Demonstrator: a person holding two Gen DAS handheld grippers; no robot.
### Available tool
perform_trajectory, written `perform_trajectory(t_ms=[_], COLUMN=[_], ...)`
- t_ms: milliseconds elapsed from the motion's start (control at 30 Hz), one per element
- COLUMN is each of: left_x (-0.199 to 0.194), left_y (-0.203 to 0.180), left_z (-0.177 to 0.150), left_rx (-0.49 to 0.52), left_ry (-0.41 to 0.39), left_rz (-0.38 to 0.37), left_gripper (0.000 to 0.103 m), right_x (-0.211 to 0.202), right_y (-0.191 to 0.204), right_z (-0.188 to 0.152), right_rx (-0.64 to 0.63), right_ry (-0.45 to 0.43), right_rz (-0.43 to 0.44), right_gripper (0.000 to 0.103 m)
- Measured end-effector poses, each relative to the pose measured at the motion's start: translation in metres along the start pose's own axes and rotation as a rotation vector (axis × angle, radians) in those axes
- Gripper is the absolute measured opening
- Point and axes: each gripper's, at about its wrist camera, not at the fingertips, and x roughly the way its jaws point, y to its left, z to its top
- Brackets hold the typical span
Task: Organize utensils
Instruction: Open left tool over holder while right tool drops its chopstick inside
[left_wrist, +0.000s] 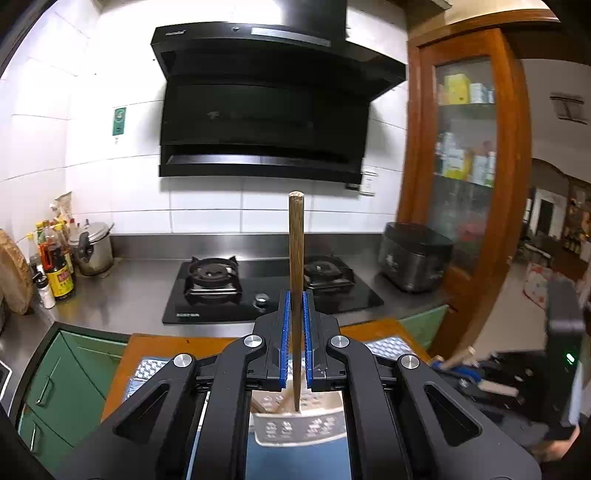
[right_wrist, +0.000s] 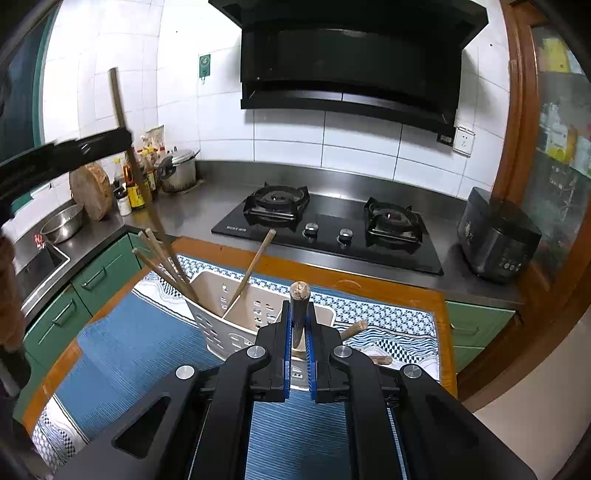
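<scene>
Two grippers each clamp a chopstick: the left gripper (left_wrist: 295, 295) holds the dark chopstick (left_wrist: 296, 251) upright, and the right gripper (right_wrist: 298, 306) pinches the short chopstick (right_wrist: 299, 306) over the white holder (right_wrist: 221, 314).

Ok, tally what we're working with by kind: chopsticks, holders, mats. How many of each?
wooden chopsticks: 8 (2 in the jaws, 4 in the holder, 2 on the mat)
white perforated plastic holder: 1
blue patterned cloth mat: 1
Total: 10

The right gripper (right_wrist: 298, 325) is clamped on an upright wooden utensil (right_wrist: 299, 301), with the white perforated holder (right_wrist: 218, 325) directly beyond and left of its fingertips.
</scene>
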Motion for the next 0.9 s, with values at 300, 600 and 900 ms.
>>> perform_trajectory(t_ms=[300,600,900], left_x=[0.047,0.033,-0.020], left_y=[0.020,0.021,0.015], left_z=[-0.027,-0.031,-0.041], left_rx=[-0.041,-0.033,-0.005], left_ry=[0.100,0.084,0.029], left_rz=[0.023,0.041,0.033], left_gripper=[0.006,0.048,0.077], right_x=[0.015,0.004,-0.034], right_y=[-0.001,-0.002,-0.005], right_z=[-0.007,-0.006,-0.024], right_rx=[0.000,0.012,0.032], right_ry=[0.023,-0.013,-0.068], right_rz=[0.000,-0.003,-0.028], right_gripper=[0.009,0.051,0.084])
